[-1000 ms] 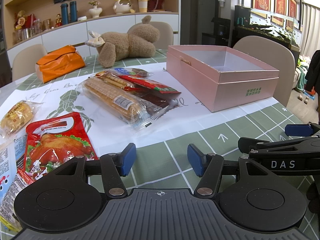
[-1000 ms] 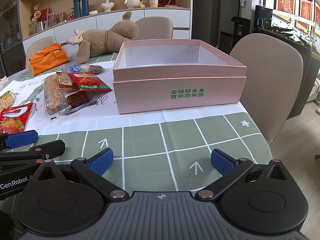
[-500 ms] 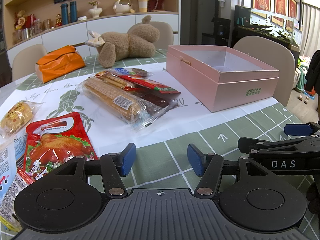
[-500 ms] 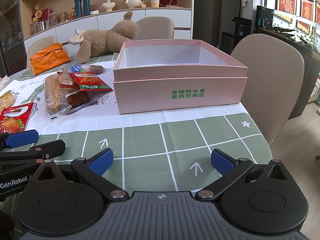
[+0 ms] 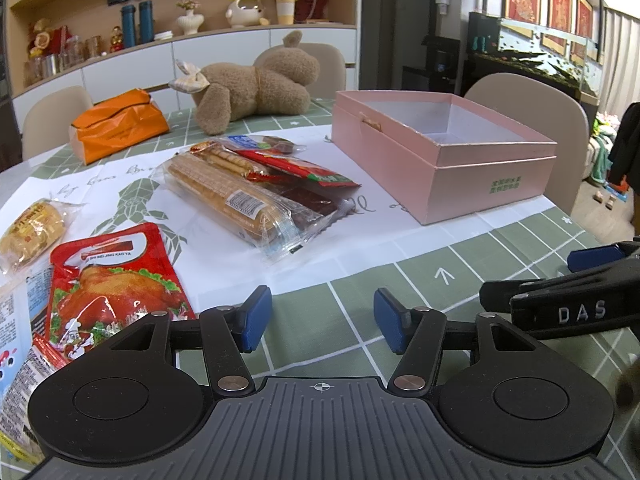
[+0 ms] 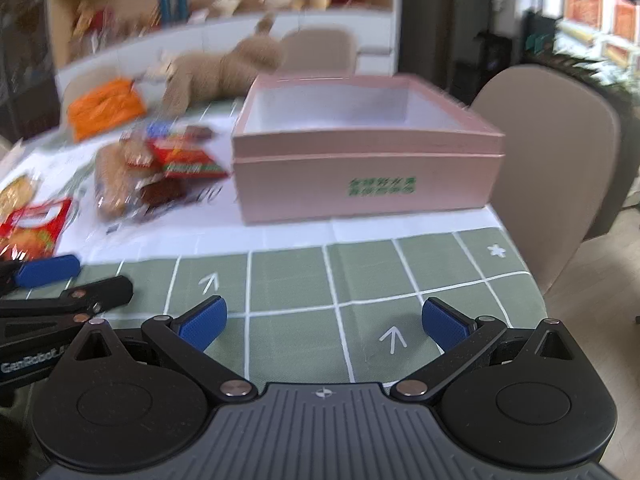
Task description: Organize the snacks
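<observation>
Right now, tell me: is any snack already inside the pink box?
No, the pink box shows only its bare white inside; the snack packets lie on the table beside it.

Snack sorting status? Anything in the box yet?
Nothing done yet: the pink box is empty. Neither tool holds anything: the left gripper has its jaws closing on nothing, and the right gripper is open over bare tablecloth. Everything is left: the biscuit pack, the red chicken pouch and the other packets lie outside the box.
</observation>
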